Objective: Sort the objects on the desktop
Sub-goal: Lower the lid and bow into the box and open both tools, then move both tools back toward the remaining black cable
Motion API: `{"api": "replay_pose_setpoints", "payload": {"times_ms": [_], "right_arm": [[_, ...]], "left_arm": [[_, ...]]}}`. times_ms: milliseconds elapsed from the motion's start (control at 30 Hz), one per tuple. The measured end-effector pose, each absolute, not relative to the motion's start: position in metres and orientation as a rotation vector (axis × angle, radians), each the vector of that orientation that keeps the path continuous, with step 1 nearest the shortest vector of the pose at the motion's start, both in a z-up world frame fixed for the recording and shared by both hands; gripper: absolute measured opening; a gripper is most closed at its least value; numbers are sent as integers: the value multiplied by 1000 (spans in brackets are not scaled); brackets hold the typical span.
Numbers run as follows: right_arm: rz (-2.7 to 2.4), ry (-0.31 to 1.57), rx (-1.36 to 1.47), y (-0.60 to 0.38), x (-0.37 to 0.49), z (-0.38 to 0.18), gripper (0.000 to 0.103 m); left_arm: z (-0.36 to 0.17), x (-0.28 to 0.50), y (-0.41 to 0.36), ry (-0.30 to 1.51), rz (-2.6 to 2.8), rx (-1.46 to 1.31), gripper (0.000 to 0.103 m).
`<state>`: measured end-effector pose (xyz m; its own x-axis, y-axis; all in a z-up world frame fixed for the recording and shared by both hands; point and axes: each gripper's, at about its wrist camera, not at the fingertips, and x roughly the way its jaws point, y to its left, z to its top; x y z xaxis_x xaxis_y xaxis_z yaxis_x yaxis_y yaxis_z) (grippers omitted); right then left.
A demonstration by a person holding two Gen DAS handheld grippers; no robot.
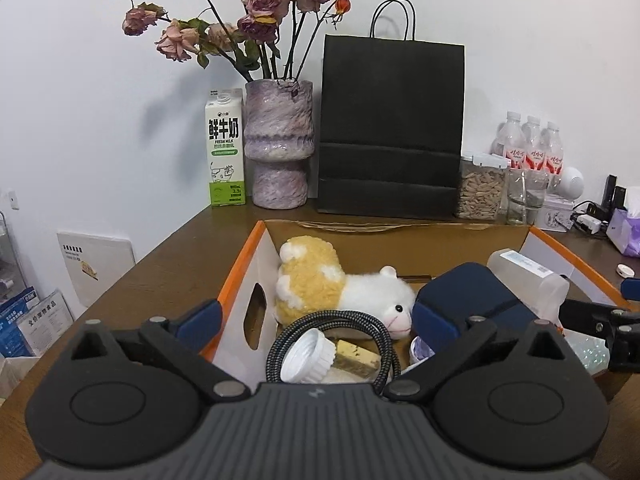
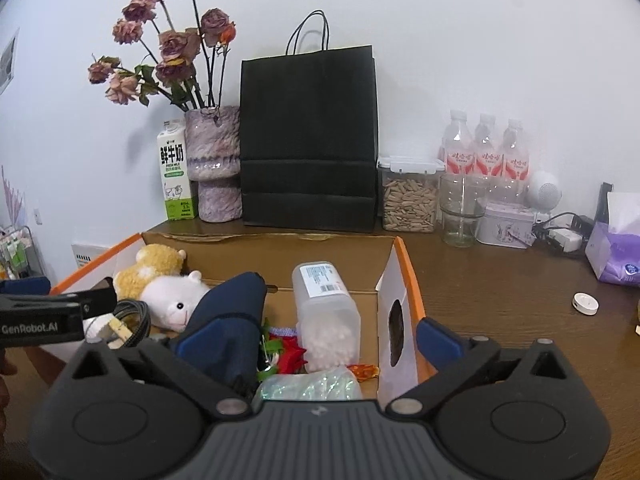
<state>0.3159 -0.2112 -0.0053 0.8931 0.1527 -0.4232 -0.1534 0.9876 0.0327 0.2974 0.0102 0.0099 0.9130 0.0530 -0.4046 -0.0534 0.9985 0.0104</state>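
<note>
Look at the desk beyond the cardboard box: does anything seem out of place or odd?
Yes. A small white cap lies loose on the brown desk, right of the cardboard box, apart from any container. The roses in the vase are wilted and drooping.

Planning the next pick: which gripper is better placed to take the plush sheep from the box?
Left. The left gripper is open facing the sheep; from the right gripper it lies far left.

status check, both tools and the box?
Left tool open, right tool open, both empty. Cardboard box loaded: plush sheep, cable, plastic container. Nothing blocking.
</note>
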Motion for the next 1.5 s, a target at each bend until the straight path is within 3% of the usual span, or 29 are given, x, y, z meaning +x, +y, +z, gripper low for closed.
{"api": "replay_pose_setpoints", "payload": {"times_ms": [533, 1133, 1500], "right_arm": [[196, 390, -25, -197, 272, 17, 103], [372, 572, -103, -133, 223, -25, 103], [429, 668, -122, -106, 230, -41, 86]], "left_arm": [[32, 263, 18, 332, 42, -15, 103], [8, 200, 79, 433, 124, -44, 103], [-11, 188, 87, 505, 116, -50, 103]]}}
